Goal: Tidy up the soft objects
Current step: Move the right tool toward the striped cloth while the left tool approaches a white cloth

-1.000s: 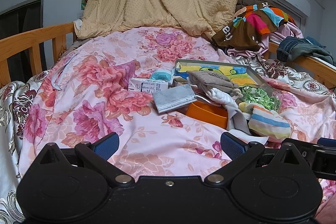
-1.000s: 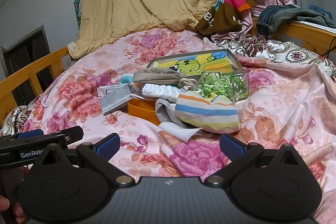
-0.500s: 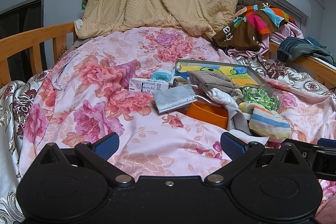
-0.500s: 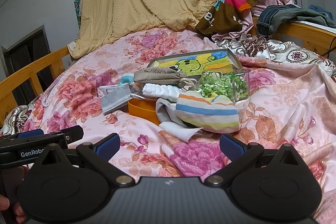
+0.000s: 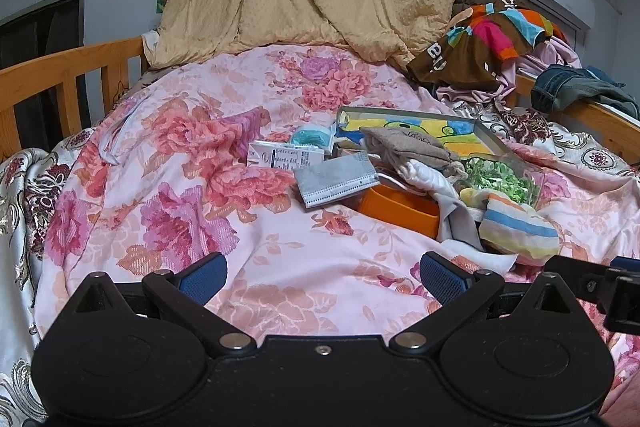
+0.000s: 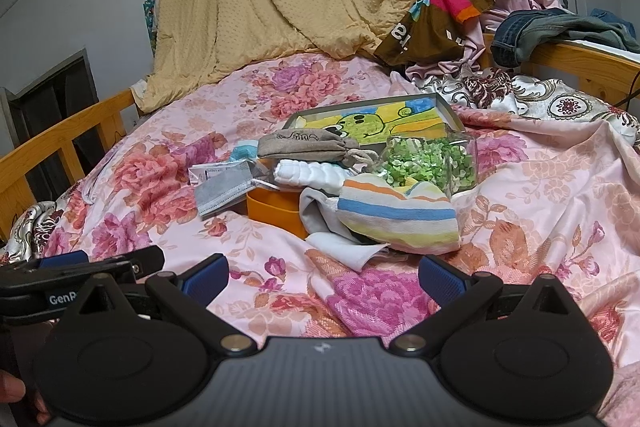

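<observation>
Both the left gripper (image 5: 322,273) and the right gripper (image 6: 322,273) hover side by side low over the floral quilt (image 5: 200,187), jaws spread wide and empty.

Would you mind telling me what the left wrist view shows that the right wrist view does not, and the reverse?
Only the left wrist view shows the printed side of the white carton and the right gripper at its edge. Only the right wrist view shows the left gripper and a fingertip. Both show the grey mask, orange tray, striped cloth and open jaws.
</observation>
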The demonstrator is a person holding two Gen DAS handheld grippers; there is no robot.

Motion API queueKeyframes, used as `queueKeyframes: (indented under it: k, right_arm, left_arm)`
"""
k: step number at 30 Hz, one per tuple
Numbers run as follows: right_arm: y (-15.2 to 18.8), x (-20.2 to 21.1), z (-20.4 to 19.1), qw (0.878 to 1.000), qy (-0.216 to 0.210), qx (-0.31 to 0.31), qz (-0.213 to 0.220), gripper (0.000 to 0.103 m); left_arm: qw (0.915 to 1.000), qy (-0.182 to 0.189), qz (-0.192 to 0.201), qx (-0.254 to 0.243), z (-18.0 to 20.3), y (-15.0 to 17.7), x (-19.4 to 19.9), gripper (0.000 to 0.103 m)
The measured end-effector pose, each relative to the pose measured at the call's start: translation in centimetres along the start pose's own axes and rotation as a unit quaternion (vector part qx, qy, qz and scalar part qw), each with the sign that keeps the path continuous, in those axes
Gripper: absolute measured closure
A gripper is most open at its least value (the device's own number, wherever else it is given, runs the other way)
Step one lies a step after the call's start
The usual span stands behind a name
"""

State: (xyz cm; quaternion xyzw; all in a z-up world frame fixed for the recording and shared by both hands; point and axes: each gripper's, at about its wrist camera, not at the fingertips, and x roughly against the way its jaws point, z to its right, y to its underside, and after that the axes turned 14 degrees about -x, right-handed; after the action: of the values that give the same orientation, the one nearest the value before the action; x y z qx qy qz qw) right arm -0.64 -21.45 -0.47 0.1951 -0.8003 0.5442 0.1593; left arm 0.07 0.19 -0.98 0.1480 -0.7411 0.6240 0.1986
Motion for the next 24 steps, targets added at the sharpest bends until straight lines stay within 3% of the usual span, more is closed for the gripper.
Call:
queueKeyframes:
  k: [11,16,24]
  right_arm:
    - [0.1,-0.4,-0.3,1.0,0.017,0.001,-0.009,0.0]
    - [0.0,-1.0,0.1,0.999,0.033,-0.003,-0.016,0.0]
    - [-1.8,-2.9,1.8,0.996,0.037,-0.063,-0.052,0.0]
  left_arm:
    - [0.9998,-0.015,-0.013,0.005,-0.6,0.5,-1.1,0.001]
    - [0.9998,0.001,-0.012,0.018,-0.7,0.6,-2.0,0.001]
    - [0.9989,0.035,0.012,-0.027,-0.4,-2.0,-5.1,0.001]
